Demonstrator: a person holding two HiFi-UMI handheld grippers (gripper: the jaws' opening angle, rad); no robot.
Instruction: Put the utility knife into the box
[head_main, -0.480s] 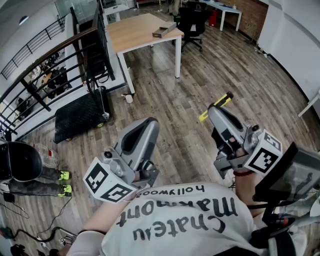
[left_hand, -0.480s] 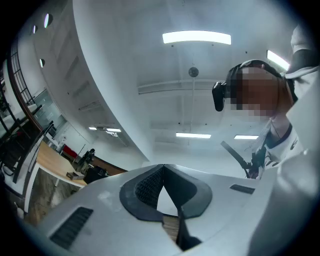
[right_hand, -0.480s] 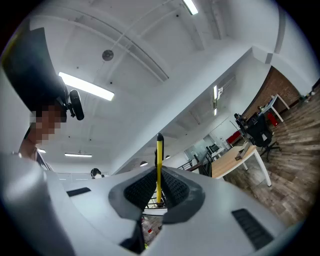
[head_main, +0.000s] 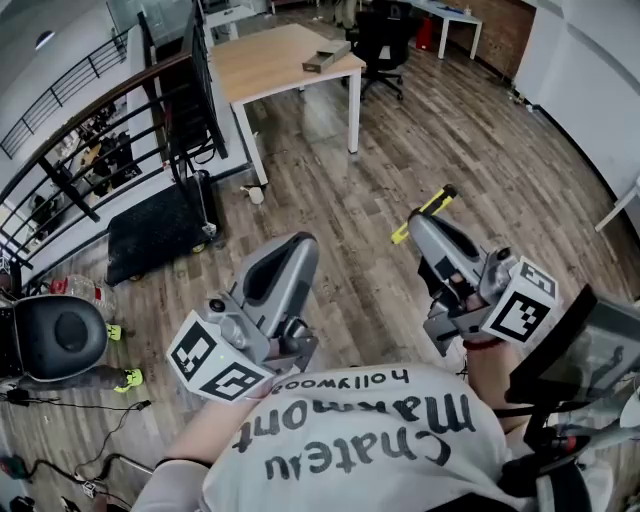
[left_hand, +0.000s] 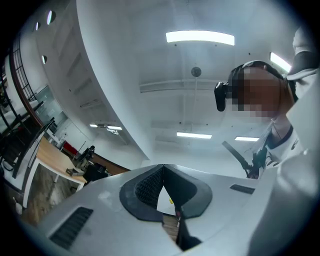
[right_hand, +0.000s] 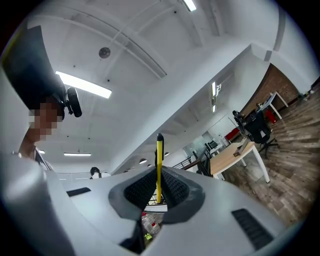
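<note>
The right tongs (right_hand: 158, 187) clamp a thin yellow utility knife (right_hand: 159, 160), its black tip pointing up; a wooden surface (right_hand: 227, 156) stands far right.

Wood floor (head_main: 400, 150) lying open betw. person and surface (head_main: 270, 60): wide lane, nothing standing in it. Small white object (head_main: 258, 196) sitting on floor by near L leg. L flank closing in w. black cart (head_main: 160, 228), railing (head_main: 90, 125), round black seat (head_main: 58, 337). Office chair (head_main: 383, 38) crowding far R end, just beyond box (head_main: 327, 58). Rest of top lying bare, front-edge approach staying open. Utility knife (head_main: 440, 200) sticking out ahead of R hand-held gripper (head_main: 418, 222), jaws clamping it.
</note>
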